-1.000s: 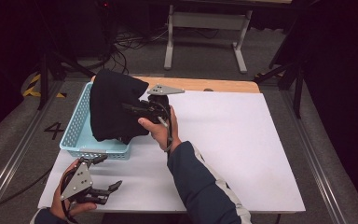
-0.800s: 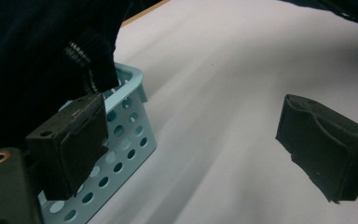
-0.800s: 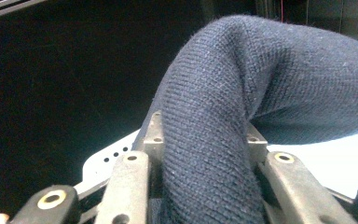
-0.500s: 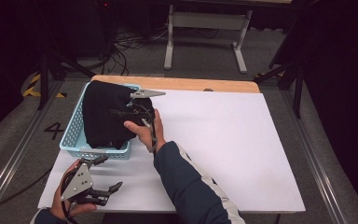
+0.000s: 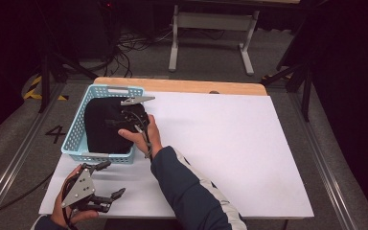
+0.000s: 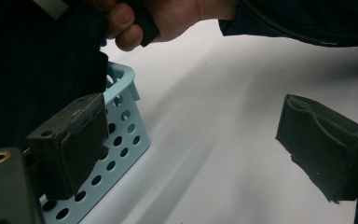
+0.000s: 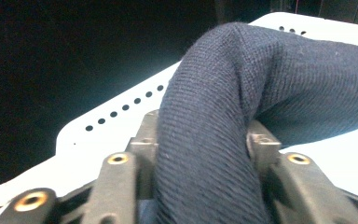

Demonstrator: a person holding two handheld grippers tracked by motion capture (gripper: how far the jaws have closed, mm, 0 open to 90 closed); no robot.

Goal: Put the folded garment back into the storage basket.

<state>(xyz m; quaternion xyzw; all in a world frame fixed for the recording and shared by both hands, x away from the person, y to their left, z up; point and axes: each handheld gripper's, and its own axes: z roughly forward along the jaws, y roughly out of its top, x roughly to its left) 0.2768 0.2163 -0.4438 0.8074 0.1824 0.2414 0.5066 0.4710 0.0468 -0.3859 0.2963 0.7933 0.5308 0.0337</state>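
Observation:
A dark knit garment (image 5: 101,128) lies in the light blue perforated basket (image 5: 76,130) at the table's back left. My right gripper (image 5: 116,122) reaches into the basket from the right, and its jaws have just been opening. In the right gripper view a thick fold of the garment (image 7: 223,107) still fills the gap of the right gripper (image 7: 200,140) and touches both jaws. My left gripper (image 5: 115,178) rests open and empty near the front left edge. In the left gripper view it (image 6: 191,154) faces the basket's corner (image 6: 121,135).
White paper (image 5: 230,143) covers most of the table, with a wooden strip (image 5: 182,86) along the far edge. A grey stand (image 5: 211,28) and cables lie on the floor beyond. The person's sleeve (image 5: 187,187) crosses the front middle.
The right gripper carried the garment left and down, from above the basket's right edge into the basket. The garment now lies lower and flatter. The left gripper stayed where it was.

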